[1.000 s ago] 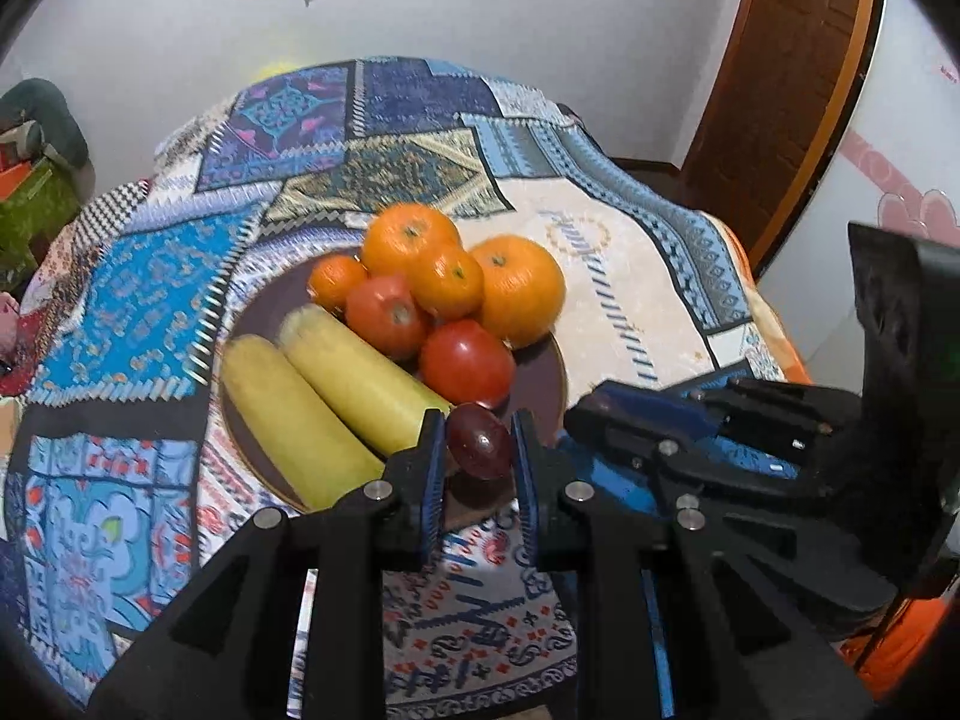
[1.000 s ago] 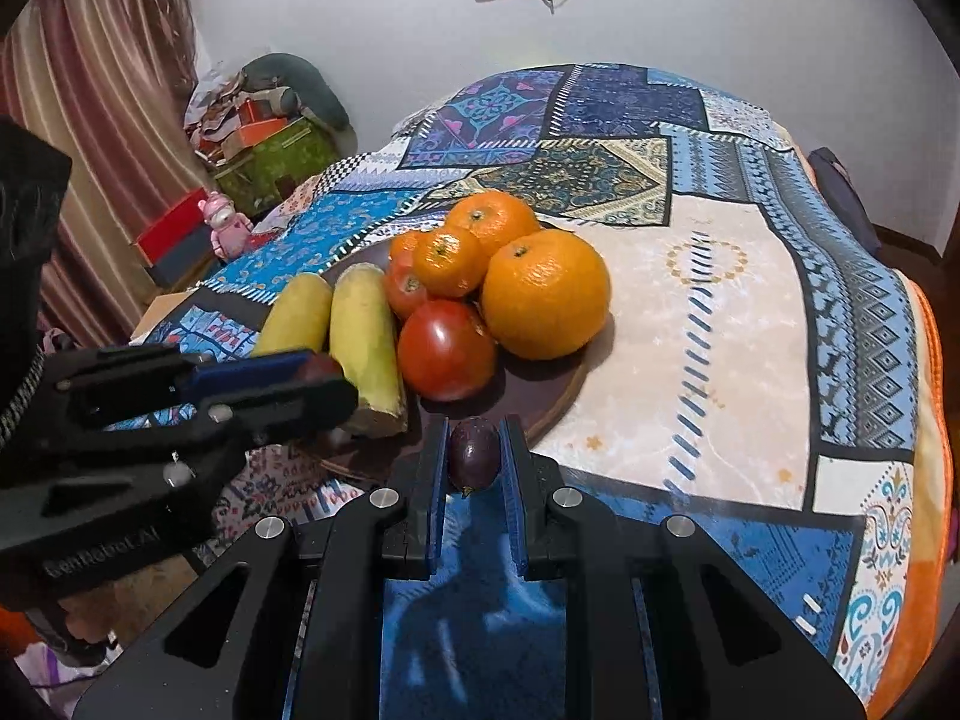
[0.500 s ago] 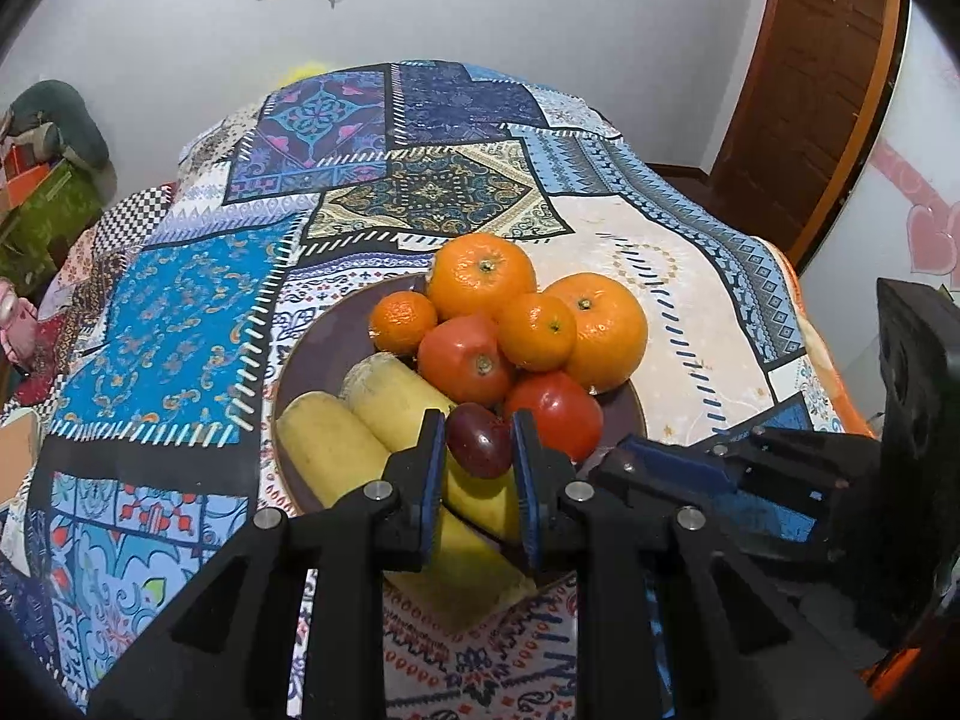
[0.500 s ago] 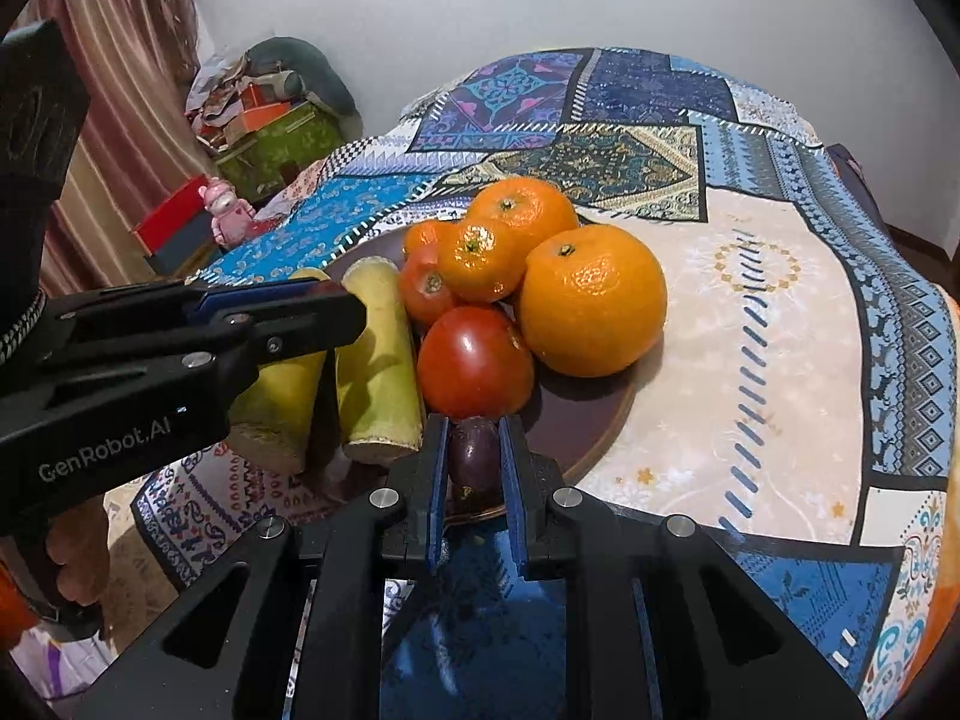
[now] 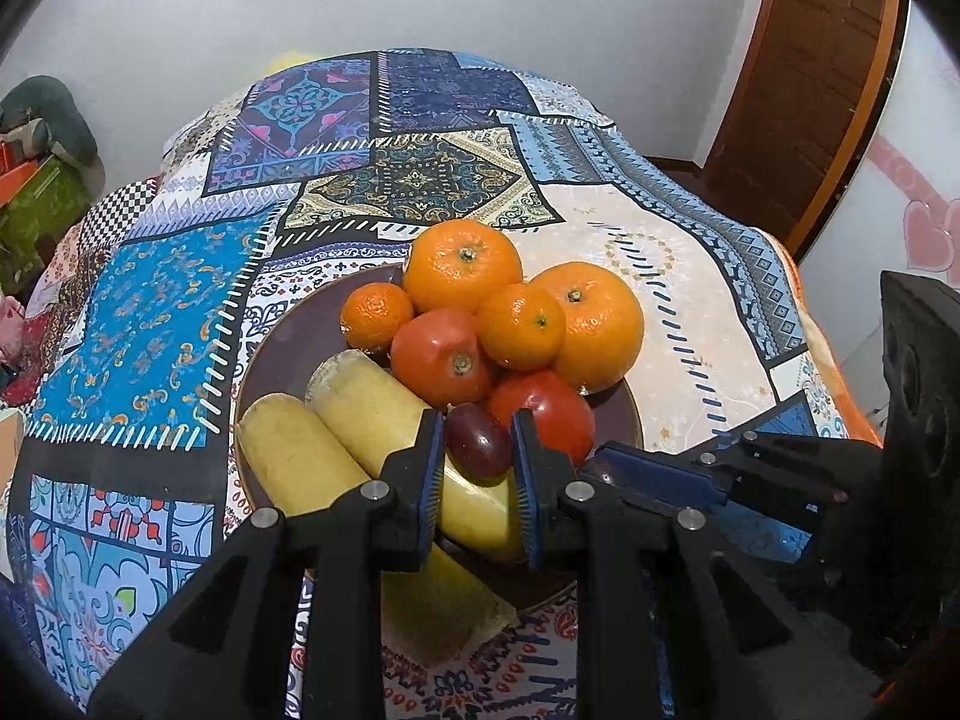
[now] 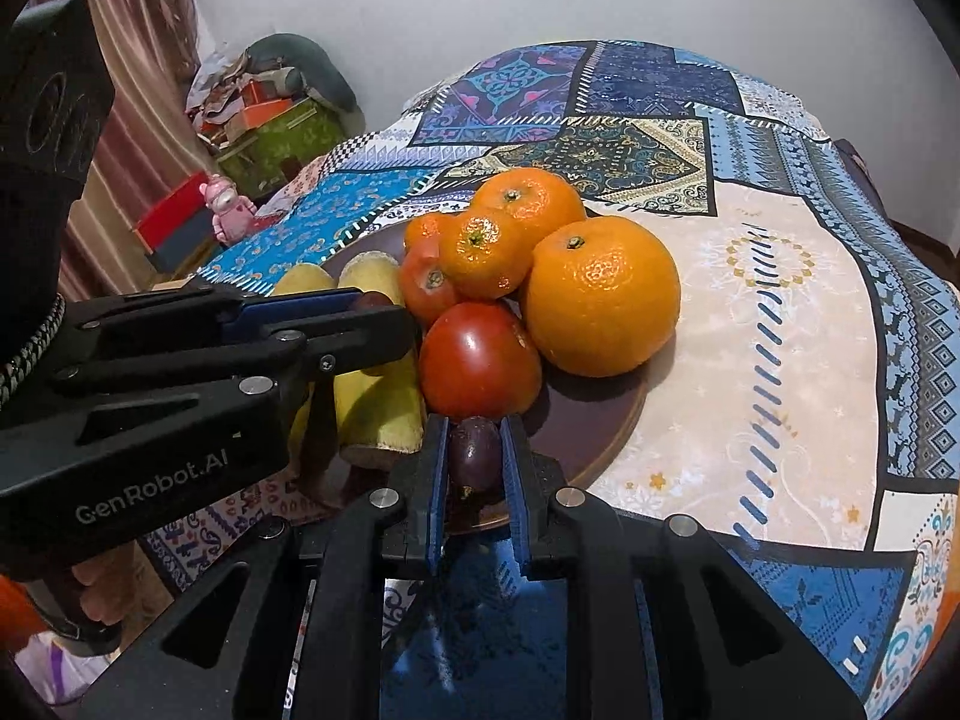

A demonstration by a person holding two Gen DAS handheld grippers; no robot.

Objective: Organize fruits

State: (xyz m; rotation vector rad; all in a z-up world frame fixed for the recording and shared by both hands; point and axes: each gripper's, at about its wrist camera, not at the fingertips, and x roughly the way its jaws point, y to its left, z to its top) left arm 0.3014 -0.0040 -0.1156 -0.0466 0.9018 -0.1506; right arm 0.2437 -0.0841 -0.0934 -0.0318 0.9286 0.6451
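Observation:
A dark brown plate (image 5: pixel 288 336) (image 6: pixel 606 426) holds several oranges (image 5: pixel 461 264) (image 6: pixel 600 299), two tomatoes (image 5: pixel 543 414) (image 6: pixel 477 360) and two yellow bananas (image 5: pixel 288 462) (image 6: pixel 375 402). My left gripper (image 5: pixel 477 450) is shut on a dark red grape (image 5: pixel 477 441) and holds it over the bananas, beside the near tomato. My right gripper (image 6: pixel 474 450) is shut on a dark purple grape (image 6: pixel 474 450) at the plate's near rim, just below the tomato. The left gripper (image 6: pixel 384 324) crosses the right wrist view over the bananas.
The plate sits on a table under a patterned patchwork cloth (image 5: pixel 180 300) (image 6: pixel 780 330). A wooden door (image 5: pixel 804 78) stands at the back right. Boxes and a pink toy (image 6: pixel 225 207) lie on the floor beyond the table's left side.
Both grippers have moved forward over the plate with their grapes. The left one went from the plate's near edge to above the bananas; the right one reached the plate's rim.

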